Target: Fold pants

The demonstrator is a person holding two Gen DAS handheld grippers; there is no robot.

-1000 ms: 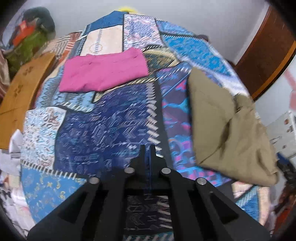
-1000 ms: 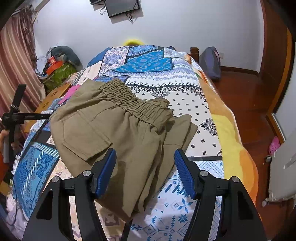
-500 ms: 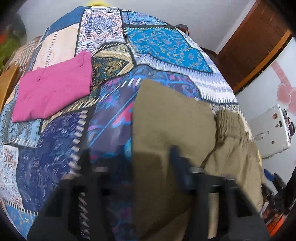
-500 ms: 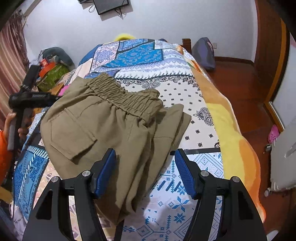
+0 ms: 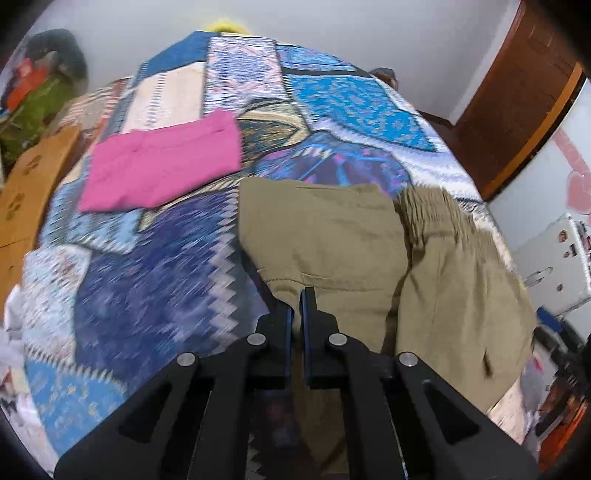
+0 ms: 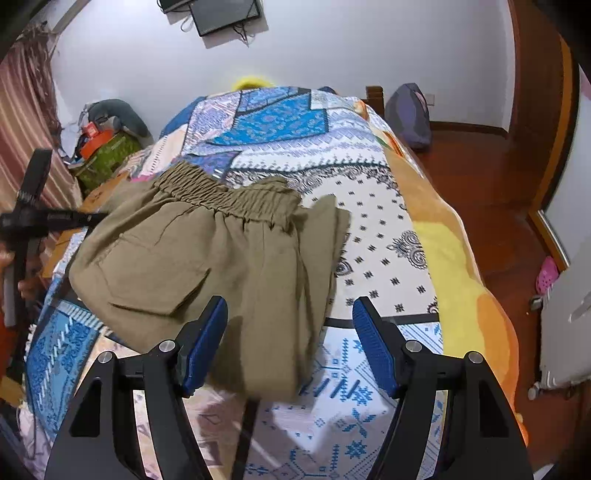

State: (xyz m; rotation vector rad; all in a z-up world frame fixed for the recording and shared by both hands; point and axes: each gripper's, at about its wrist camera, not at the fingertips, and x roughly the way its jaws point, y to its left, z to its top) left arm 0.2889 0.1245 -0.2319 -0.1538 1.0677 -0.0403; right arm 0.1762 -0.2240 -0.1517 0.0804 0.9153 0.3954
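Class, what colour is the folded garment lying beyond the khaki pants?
Pink, plain with no pattern; it shows best in the left wrist view.

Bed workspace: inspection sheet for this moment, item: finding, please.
Surface: patchwork bedspread covering a bed.
Job's things: khaki pants, partly folded, elastic waistband facing the wall.
Clutter: folded pink garment on the bedspread, apart from the pants.
Grippers: left gripper nearly shut at the pants' edge; whether it pinches fabric cannot be told. Right gripper open, hovering over the pants' near end.
Cables: wires hanging from the wall monitor.
Surroundings: backpack on the wooden floor, striped curtain, green box with piled items.
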